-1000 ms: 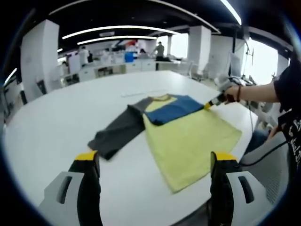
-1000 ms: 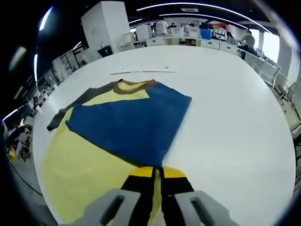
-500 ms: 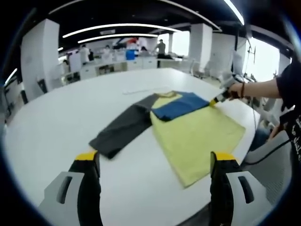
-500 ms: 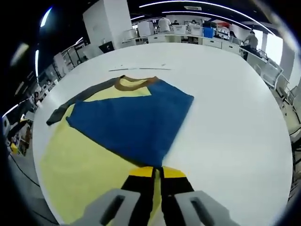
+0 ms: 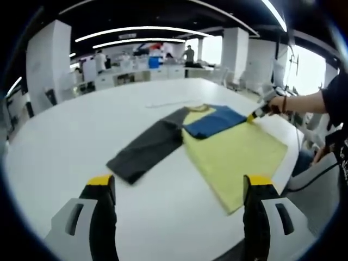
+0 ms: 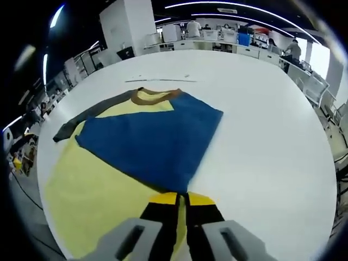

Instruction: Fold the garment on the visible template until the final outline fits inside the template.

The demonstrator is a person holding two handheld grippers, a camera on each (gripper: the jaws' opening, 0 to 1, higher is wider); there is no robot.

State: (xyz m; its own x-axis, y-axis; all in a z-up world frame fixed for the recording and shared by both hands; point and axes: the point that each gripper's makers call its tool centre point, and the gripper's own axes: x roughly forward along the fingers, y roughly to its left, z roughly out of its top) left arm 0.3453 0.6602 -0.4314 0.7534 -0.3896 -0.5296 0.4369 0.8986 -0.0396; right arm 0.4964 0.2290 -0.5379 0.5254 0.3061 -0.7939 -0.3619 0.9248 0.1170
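A T-shirt lies flat on the white table (image 5: 54, 141), with a yellow body (image 5: 234, 152), a dark grey sleeve (image 5: 147, 152) spread to the left and a blue sleeve (image 5: 215, 120) folded over the chest. My left gripper (image 5: 179, 182) hovers open over bare table, well short of the grey sleeve. Past the shirt, the right gripper (image 5: 254, 115) is held in a hand at the blue sleeve's end. In the right gripper view my right gripper (image 6: 182, 197) is shut on the tip of the blue sleeve (image 6: 152, 141), which lies across the yellow body (image 6: 92, 190) below the brown collar (image 6: 155, 97).
A thin pale line (image 6: 163, 80) marks the table beyond the collar. A person's forearm (image 5: 304, 103) reaches in from the right, and the table's edge runs close to the shirt's hem there. Chairs (image 6: 312, 81) and office desks stand around the table.
The left gripper view has shifted, so the shirt sits a little farther off and to the right. My right gripper stays shut on the blue sleeve, almost in place.
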